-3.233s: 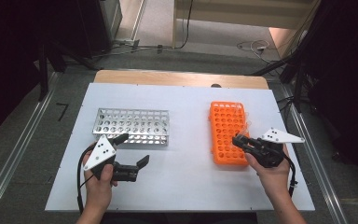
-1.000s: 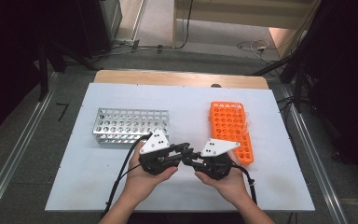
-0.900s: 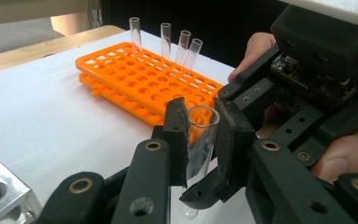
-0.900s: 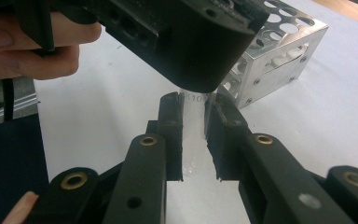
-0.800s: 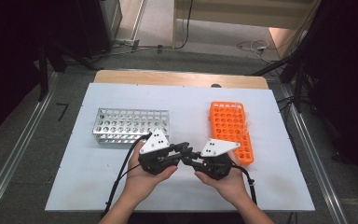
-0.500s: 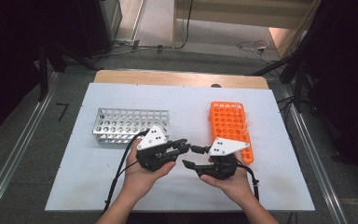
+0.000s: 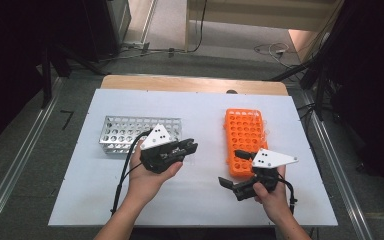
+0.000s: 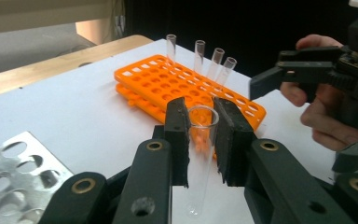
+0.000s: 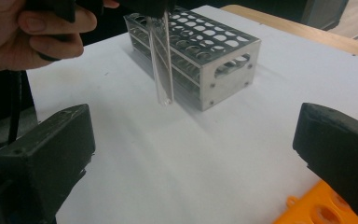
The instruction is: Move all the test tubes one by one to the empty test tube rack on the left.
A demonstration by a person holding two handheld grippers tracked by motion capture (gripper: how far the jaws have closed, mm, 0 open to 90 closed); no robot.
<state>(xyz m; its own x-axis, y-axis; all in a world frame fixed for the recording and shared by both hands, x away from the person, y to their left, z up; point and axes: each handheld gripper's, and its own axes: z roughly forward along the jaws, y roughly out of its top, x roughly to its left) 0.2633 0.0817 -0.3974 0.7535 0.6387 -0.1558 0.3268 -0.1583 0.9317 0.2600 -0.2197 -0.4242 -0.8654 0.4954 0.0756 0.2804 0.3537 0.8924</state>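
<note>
high view: left gripper sits mid-table, just in front of the metal rack. right gripper is near the front end of the orange rack, apart from the left one. white table otherwise bare around them.

left gripper view: jaws clamped on a clear glass tube, held near its open top, upright, bottom end hanging free above the table. Orange rack behind it with four more tubes standing at its far end. Other gripper off to the right, not touching the tube.

right gripper view: jaws have just been opening, now spread wide with nothing between them. Tube hangs from the left gripper in front of the metal rack, clear of its holes.

step: looks like a handover just finished; tube now belongs to the left gripper, transfer from orange rack to metal rack.

next: carry tube over a free hole in the metal rack, keep it vertical, line up the bottom tip, lower, then release. Right gripper is free to fetch another tube.
</note>
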